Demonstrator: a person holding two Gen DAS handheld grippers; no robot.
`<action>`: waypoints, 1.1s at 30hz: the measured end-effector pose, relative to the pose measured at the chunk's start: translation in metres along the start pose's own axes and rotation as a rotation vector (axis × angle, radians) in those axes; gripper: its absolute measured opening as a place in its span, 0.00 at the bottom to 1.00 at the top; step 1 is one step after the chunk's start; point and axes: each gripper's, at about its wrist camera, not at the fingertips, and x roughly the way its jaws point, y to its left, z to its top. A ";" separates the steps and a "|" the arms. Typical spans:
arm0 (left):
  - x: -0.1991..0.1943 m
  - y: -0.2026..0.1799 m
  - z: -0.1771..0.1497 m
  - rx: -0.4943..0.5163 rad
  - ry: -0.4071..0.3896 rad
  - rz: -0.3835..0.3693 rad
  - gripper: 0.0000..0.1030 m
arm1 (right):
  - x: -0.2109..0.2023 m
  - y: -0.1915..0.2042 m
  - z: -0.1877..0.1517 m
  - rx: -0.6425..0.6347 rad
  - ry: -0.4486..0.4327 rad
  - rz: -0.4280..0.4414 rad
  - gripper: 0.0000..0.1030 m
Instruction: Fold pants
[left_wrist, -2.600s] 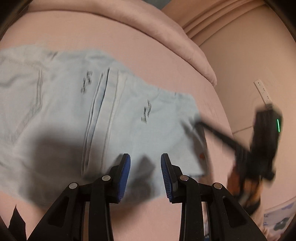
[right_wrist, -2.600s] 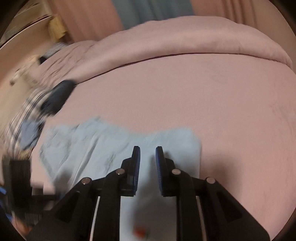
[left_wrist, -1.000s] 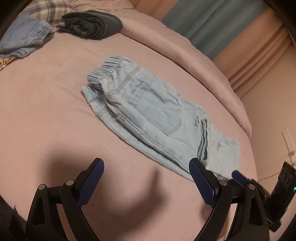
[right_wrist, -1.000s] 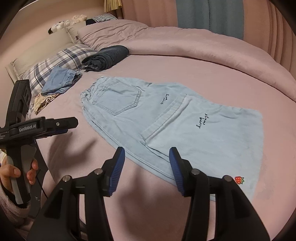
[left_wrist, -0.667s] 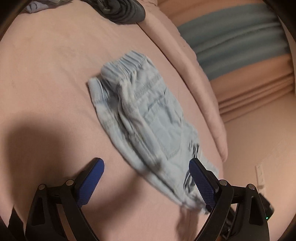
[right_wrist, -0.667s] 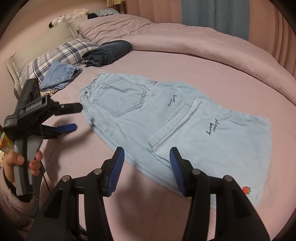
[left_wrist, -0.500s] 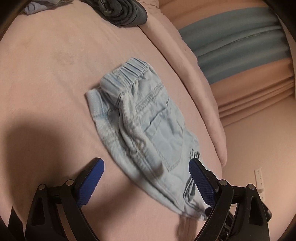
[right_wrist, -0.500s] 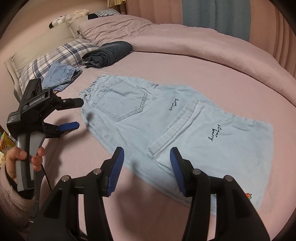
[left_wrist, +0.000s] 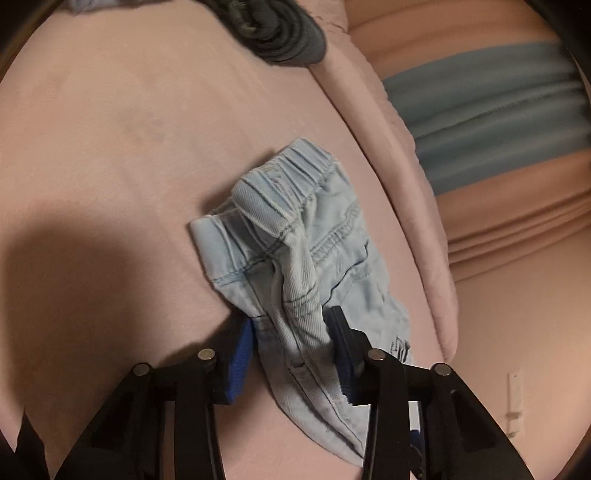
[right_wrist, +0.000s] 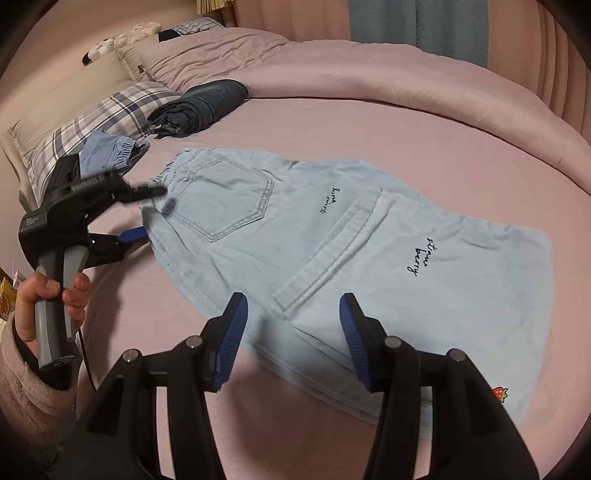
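Your left gripper (left_wrist: 291, 345), wide apart a second ago, is closing on the pants (left_wrist: 295, 258) waistband at frame centre; your right gripper (right_wrist: 290, 332) hovers released, so folding can begin.

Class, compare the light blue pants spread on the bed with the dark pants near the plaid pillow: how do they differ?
The light blue pants lie spread out flat; the dark pants are folded into a thick bundle. The light blue pants are pale denim with black lettering; the dark pants are plain navy-grey. Both rest on the pink bed.
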 end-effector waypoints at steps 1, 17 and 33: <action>-0.001 0.002 0.000 -0.014 -0.002 -0.006 0.34 | 0.001 -0.002 0.000 0.004 0.001 -0.001 0.50; -0.013 -0.155 -0.069 0.757 -0.132 0.113 0.26 | -0.002 -0.037 0.007 0.274 -0.046 0.190 0.52; 0.029 -0.153 -0.118 0.937 0.163 0.140 0.81 | 0.056 -0.092 0.033 0.845 0.001 0.630 0.85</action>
